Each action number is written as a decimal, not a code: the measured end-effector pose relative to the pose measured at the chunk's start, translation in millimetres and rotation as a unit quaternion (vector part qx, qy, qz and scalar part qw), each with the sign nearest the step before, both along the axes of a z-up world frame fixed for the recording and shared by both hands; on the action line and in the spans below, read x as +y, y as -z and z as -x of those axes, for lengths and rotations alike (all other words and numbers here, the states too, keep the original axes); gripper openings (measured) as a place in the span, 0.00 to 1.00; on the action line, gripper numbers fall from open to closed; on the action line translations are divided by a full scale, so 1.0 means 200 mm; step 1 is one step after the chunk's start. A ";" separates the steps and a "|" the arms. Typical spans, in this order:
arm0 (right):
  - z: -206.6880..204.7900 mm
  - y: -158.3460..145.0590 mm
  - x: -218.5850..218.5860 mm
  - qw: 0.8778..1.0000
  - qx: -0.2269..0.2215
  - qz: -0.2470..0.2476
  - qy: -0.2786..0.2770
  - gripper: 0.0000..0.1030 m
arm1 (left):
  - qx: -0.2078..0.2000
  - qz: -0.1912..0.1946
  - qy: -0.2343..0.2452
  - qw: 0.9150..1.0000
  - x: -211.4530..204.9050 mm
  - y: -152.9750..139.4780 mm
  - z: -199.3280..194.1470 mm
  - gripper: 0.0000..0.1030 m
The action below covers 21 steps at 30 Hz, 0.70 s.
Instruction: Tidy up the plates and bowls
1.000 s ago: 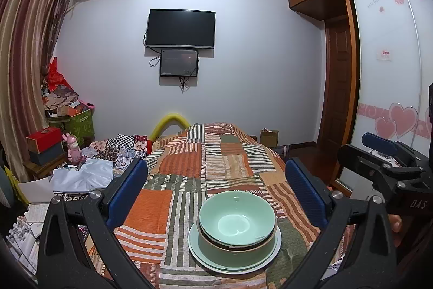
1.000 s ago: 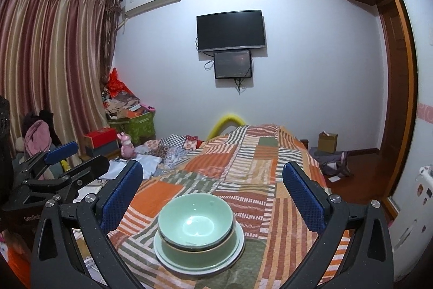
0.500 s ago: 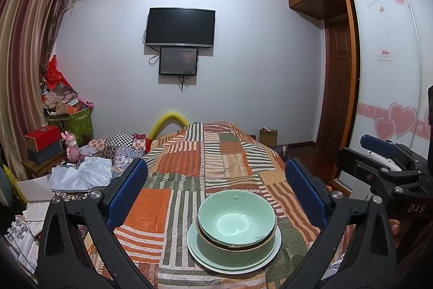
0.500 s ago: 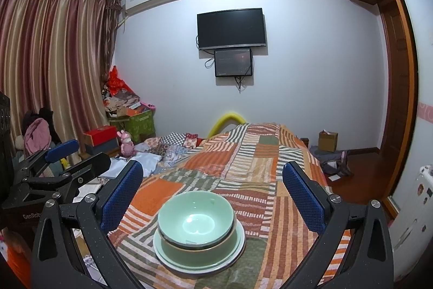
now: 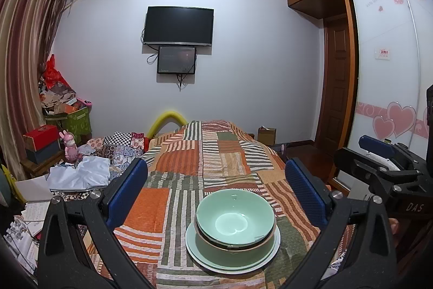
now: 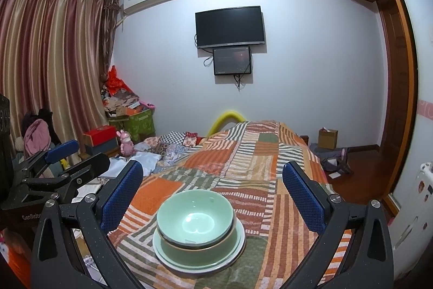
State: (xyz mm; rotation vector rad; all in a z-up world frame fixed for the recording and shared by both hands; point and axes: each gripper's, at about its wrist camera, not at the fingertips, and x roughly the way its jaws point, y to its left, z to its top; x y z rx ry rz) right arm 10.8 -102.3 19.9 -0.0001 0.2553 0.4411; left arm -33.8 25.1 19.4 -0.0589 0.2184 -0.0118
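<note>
Two pale green bowls (image 5: 234, 221) are nested one inside the other on a pale green plate (image 5: 213, 259), near the front edge of a patchwork bedspread (image 5: 205, 161). The same bowls (image 6: 195, 221) and plate (image 6: 173, 260) show in the right wrist view. My left gripper (image 5: 216, 188) is open, its blue pads wide apart above and behind the stack, with nothing held. My right gripper (image 6: 212, 188) is open as well, hovering over the stack and touching nothing. Each gripper appears at the edge of the other's view.
The bed runs away toward a wall with a TV (image 5: 178, 26). Clutter, boxes and a pink toy rabbit (image 5: 70, 146) lie left of the bed. A wardrobe with heart stickers (image 5: 392, 123) and a wooden door stand at right.
Both views have shifted only slightly; the stack sits a touch lower and closer in frame. Both grippers stay open and the bowls and plate have not moved.
</note>
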 end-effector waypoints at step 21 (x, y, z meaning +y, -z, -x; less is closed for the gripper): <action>-0.02 0.00 -0.01 1.000 0.004 -0.005 0.004 1.00 | 0.004 0.004 0.008 1.000 0.00 0.02 -0.03 1.00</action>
